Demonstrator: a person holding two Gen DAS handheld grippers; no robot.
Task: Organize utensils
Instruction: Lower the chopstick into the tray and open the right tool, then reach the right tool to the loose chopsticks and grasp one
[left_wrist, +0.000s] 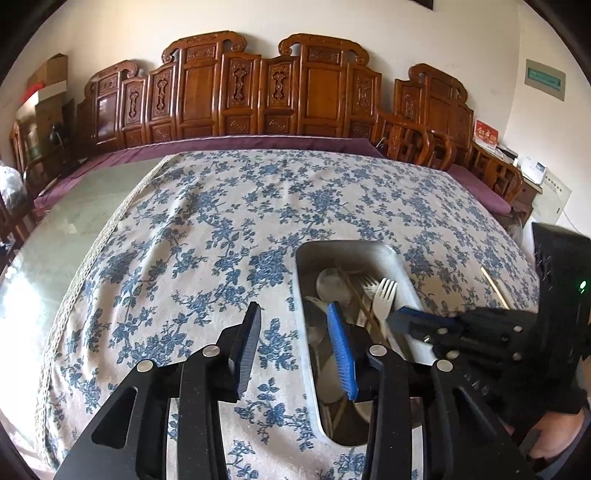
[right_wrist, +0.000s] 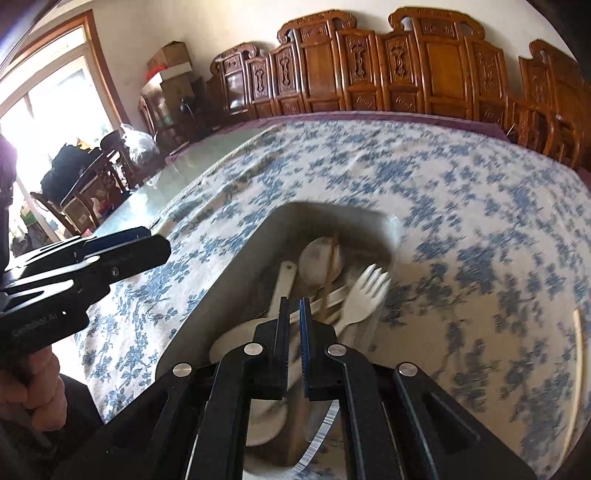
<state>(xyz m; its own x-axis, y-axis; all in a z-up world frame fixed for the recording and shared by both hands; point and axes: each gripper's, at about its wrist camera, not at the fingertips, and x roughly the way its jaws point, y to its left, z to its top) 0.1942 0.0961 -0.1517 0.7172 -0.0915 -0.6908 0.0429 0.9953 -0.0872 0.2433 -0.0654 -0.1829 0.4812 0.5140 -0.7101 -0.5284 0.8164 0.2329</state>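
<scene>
While the left gripper gapes, the right gripper nearly shuts over the tray

Left wrist view: low over the tablecloth, just left of the tray, facing the carved bench at the far side. Right wrist view: right above the tray, very close, tilted down, aimed toward the same bench. Both share tray, cloth, bench; each catches the other gripper.
</scene>
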